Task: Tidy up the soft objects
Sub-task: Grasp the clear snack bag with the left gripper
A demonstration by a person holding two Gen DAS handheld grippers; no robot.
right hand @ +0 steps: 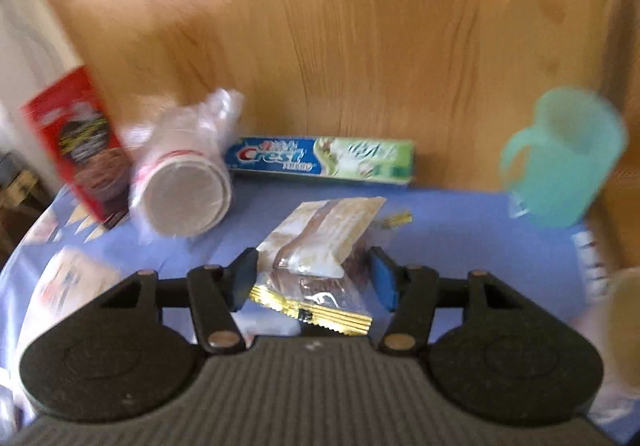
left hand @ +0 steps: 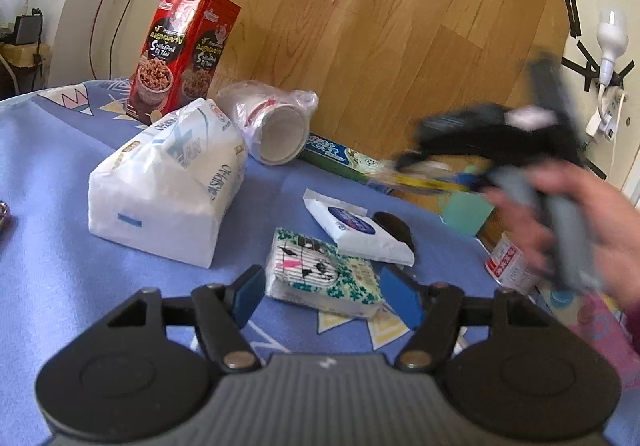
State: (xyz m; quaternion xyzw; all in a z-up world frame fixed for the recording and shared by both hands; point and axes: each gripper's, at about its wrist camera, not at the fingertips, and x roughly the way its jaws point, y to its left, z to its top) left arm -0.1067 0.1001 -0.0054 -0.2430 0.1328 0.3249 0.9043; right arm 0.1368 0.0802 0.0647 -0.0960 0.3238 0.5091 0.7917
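Note:
My left gripper (left hand: 323,292) is open, low over the blue cloth (left hand: 52,206), with a green-patterned tissue pack (left hand: 320,274) between its pads. A white wipes packet (left hand: 356,230) lies just beyond it, and a large white tissue bag (left hand: 168,182) sits to the left. My right gripper (right hand: 314,274) is open around a clear snack packet with a gold edge (right hand: 320,246). The right gripper also shows blurred in the left wrist view (left hand: 520,142), held by a hand at the right.
A red snack box (left hand: 180,50) stands at the back left. A sleeve of paper cups (right hand: 180,186) lies on its side. A Crest toothpaste box (right hand: 320,160) rests against the wooden board (right hand: 360,46). A green plastic mug (right hand: 568,162) stands at the right.

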